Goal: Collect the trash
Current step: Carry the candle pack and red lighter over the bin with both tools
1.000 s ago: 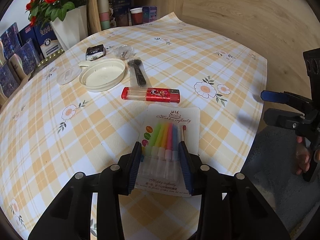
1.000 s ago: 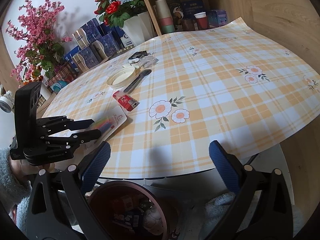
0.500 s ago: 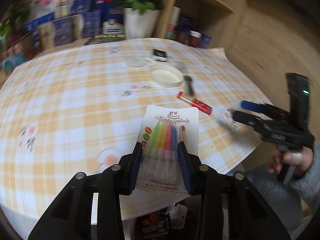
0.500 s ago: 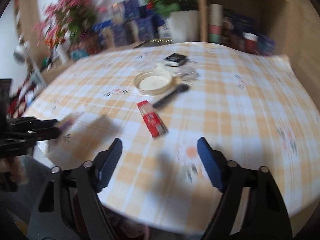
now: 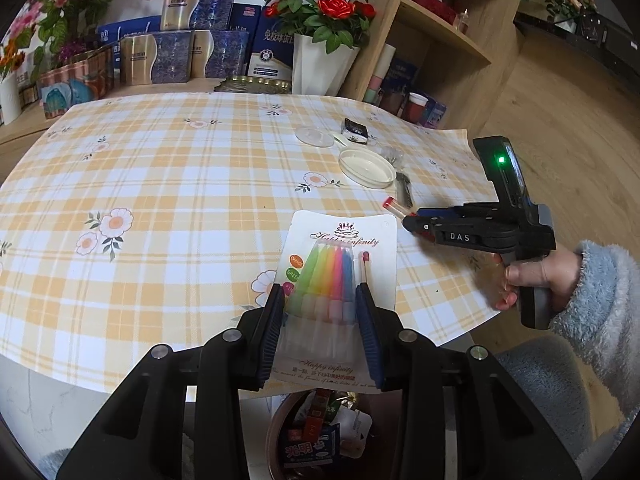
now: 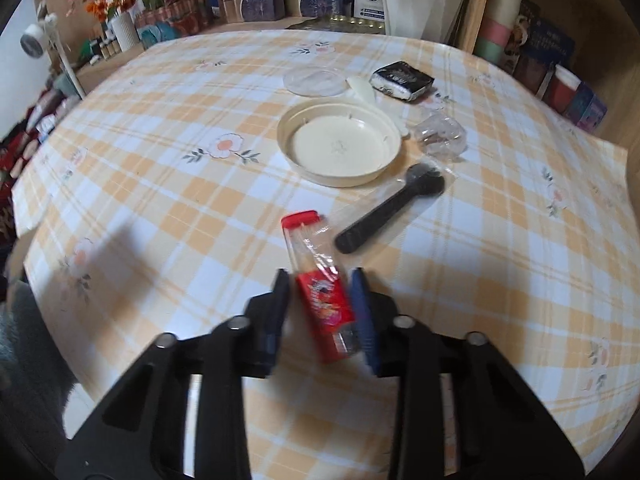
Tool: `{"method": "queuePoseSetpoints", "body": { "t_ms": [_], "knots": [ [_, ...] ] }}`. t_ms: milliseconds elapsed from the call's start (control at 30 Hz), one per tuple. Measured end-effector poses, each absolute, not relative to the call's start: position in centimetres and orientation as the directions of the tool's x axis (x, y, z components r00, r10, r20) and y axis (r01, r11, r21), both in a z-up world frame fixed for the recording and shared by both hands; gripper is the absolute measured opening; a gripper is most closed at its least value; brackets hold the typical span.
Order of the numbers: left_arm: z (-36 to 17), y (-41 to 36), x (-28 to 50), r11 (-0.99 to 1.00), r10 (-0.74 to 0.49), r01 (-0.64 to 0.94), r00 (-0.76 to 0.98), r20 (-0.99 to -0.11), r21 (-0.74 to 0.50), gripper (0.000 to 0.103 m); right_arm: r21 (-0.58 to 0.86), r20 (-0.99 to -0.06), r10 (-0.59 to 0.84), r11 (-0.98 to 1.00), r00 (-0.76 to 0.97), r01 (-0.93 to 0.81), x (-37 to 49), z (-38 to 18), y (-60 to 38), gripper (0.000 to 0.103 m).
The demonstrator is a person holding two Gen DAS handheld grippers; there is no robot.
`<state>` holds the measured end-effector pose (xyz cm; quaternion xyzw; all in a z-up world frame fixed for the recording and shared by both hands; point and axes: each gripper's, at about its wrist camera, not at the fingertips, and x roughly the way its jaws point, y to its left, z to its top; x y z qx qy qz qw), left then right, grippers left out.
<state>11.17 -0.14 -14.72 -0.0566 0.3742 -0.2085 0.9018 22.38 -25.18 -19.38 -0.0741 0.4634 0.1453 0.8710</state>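
Observation:
My left gripper point(image 5: 320, 300) is shut on a white card pack of coloured birthday candles point(image 5: 340, 248) and holds it above the table's near edge. Below it stands a brown bin point(image 5: 276, 432) with trash inside. A red and clear packet point(image 6: 326, 300) lies on the checked tablecloth point(image 6: 160, 160). My right gripper point(image 6: 319, 278) straddles the packet with its jaws closing. The right pad is against the packet and a small gap shows at the left pad. The left wrist view shows the right gripper point(image 5: 416, 220) from the side, in a person's hand.
Beyond the packet lie a wrapped black spoon point(image 6: 384, 212), a cream round lid point(image 6: 340, 148), crumpled clear plastic point(image 6: 440, 136), a clear lid point(image 6: 314, 80) and a black snack packet point(image 6: 402, 78). Boxes, a flower vase point(image 5: 320, 68) and a wooden shelf line the far side.
My right gripper swung over the table to the red packet and narrowed its jaws around it. My left gripper carried the candle pack back off the table to above the bin.

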Motion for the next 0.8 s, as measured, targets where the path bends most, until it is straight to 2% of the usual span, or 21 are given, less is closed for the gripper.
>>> {"method": "queuePoseSetpoints", "body": {
  "t_ms": [233, 467, 600, 800],
  "knots": [
    [-14.6, 0.1, 10.4, 0.898, -0.437, 0.344, 0.631, -0.641, -0.274, 0.036, 0.092, -0.818, 0.261, 0.939, 0.513, -0.332, 20.1, -19.0, -25.1, 0.027],
    [-14.4, 0.0, 9.3, 0.891, -0.447, 0.373, 0.623, -0.642, -0.259, 0.036, 0.19, -0.736, 0.34, 0.934, 0.586, -0.303, 14.7, -17.4, -25.7, 0.027],
    [-14.4, -0.5, 7.5, 0.842, -0.531, 0.453, 0.599, -0.599, -0.293, 0.036, 0.235, -0.685, 0.371, 0.927, 0.627, -0.292, 11.4, -16.3, -26.3, 0.027],
    [-17.0, -3.3, 4.8, 0.795, -0.551, 0.561, 0.509, -0.661, -0.231, 0.036, 0.268, -0.638, 0.387, 0.922, 0.665, -0.28, 6.6, -15.7, -27.7, 0.027]
  ]
}}
